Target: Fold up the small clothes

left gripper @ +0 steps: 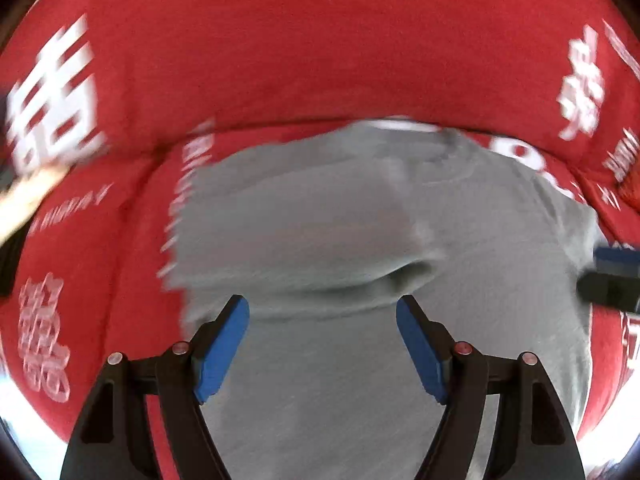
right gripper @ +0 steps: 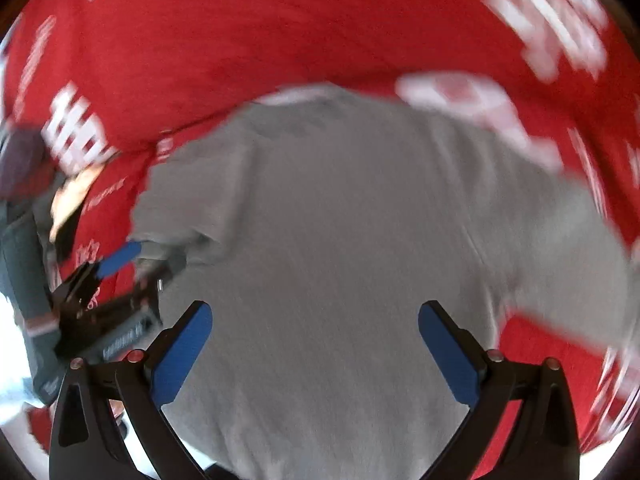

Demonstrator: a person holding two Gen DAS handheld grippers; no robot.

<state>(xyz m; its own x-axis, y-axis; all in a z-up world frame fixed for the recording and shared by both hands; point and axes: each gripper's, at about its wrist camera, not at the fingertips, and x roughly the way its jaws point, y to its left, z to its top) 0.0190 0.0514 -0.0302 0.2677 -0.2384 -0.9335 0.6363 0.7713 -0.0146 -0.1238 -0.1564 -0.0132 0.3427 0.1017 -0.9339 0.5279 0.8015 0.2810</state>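
Observation:
A small grey T-shirt (left gripper: pixel 340 232) lies spread on a red cloth with white characters (left gripper: pixel 280 40). My left gripper (left gripper: pixel 322 320) is open and empty, hovering over the shirt's lower left part near a raised fold. My right gripper (right gripper: pixel 316 328) is open and empty over the middle of the shirt (right gripper: pixel 340 220). In the right wrist view the left gripper (right gripper: pixel 120 260) shows at the shirt's left sleeve. The right gripper's fingers (left gripper: pixel 612 272) show at the right edge of the left wrist view. Both views are motion-blurred.
The red cloth (right gripper: pixel 240 40) covers the surface all round the shirt. A hand (right gripper: pixel 72 196) and a dark sleeve show at the left of the right wrist view. A hand (left gripper: pixel 24 204) shows at the left edge of the left wrist view.

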